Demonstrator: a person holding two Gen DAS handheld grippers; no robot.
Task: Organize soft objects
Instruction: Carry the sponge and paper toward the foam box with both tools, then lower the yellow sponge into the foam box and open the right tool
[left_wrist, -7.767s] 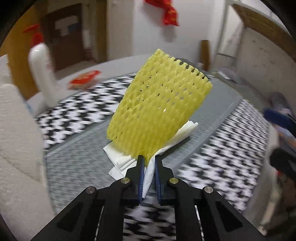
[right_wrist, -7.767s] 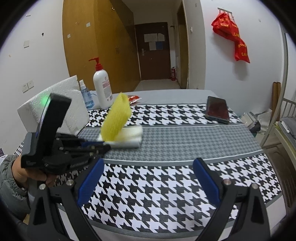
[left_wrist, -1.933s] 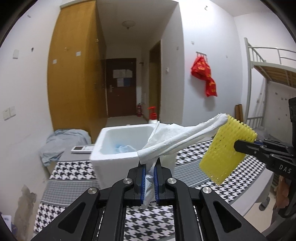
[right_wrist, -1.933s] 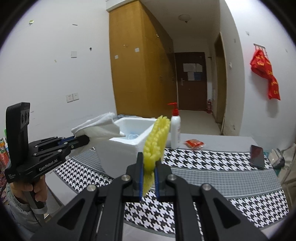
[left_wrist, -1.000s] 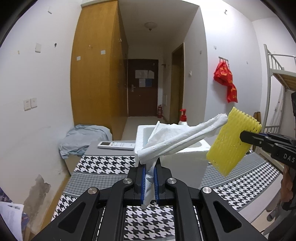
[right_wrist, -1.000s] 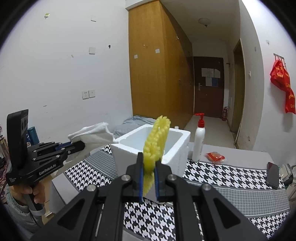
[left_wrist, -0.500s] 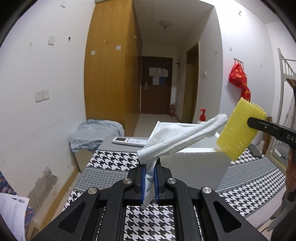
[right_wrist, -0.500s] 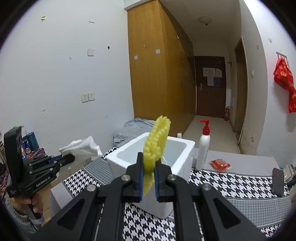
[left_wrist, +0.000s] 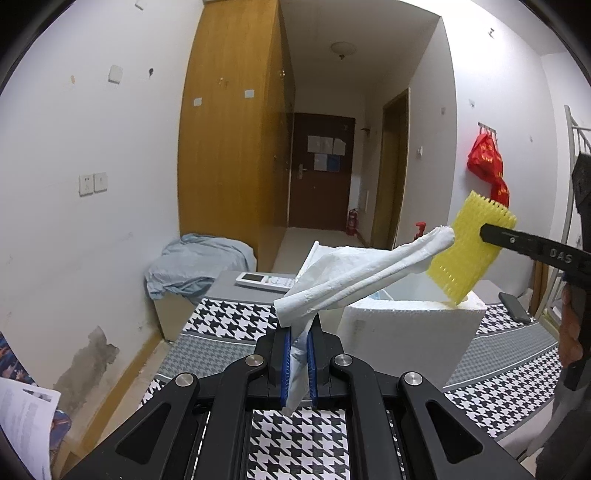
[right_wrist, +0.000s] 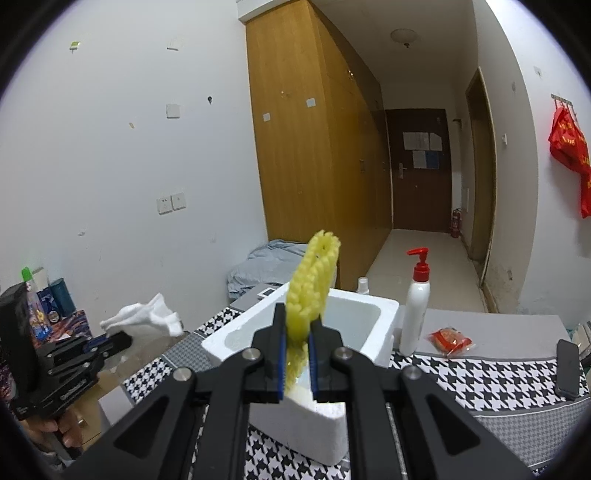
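My left gripper is shut on a folded white tissue that sticks up and to the right. My right gripper is shut on a yellow foam net sleeve, held edge-on over the near rim of an open white foam box. In the left wrist view the yellow sleeve hangs above the box at the right. The right wrist view shows the tissue to the left of the box, clear of it.
The box stands on a table with a black-and-white houndstooth cloth. Behind it are a white pump bottle, a red packet and a dark phone. A remote and a blue cloth heap lie farther back.
The right gripper has carried the yellow sleeve closer to the box, now over its near rim. In the left view the box has slid rightward, and the tissue stays gripped.
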